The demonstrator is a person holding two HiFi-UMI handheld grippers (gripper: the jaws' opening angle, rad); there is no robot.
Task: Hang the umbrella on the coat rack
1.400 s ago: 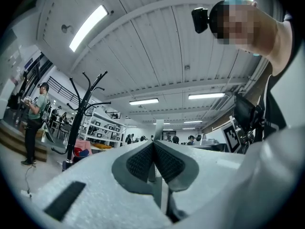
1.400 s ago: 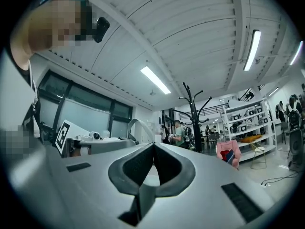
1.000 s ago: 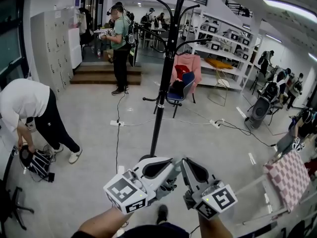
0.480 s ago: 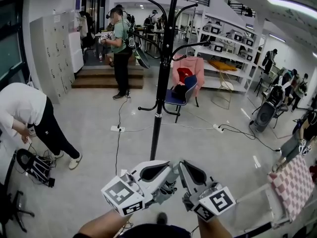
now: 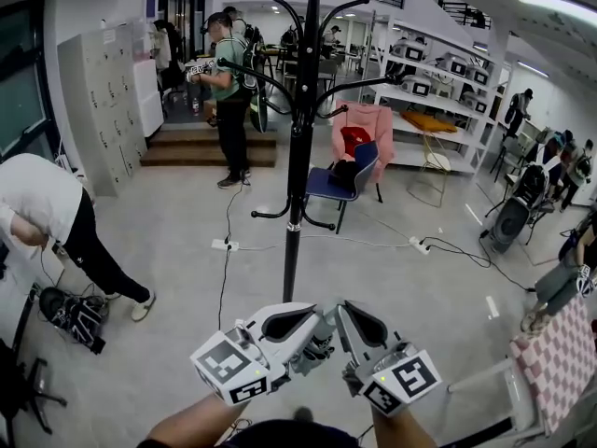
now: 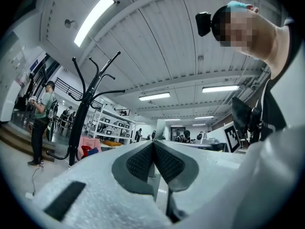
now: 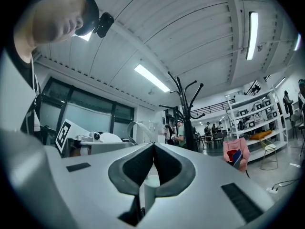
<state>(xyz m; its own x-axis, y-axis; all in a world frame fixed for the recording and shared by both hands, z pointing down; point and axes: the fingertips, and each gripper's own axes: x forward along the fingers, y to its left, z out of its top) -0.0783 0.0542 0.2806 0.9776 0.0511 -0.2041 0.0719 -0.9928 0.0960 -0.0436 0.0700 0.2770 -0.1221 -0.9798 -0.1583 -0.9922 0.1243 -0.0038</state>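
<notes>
Grey polished floor (image 5: 168,250) runs through a big workshop room. Nearest the camera, the left gripper (image 6: 153,143) and the right gripper (image 7: 153,145) sit side by side and tip upward. Each has its jaws pressed together, dark ribbed pads meeting at the tip with nothing clamped between them. Just beyond them, the tall black metal coat rack (image 5: 294,185) stands upright on the floor, its curved hooks spreading out near the top. Where the umbrella is, I cannot tell from any view. A pink-and-white checked cloth (image 5: 560,353) lies low at the right, and a person in a white top (image 5: 37,203) bends over at the left. A white power strip (image 5: 220,245) lies on the floor past the rack. Further back is a blue chair (image 5: 328,183), then a standing person in a green shirt (image 5: 229,68), grey lockers (image 5: 103,91) and white shelving (image 5: 438,82).
</notes>
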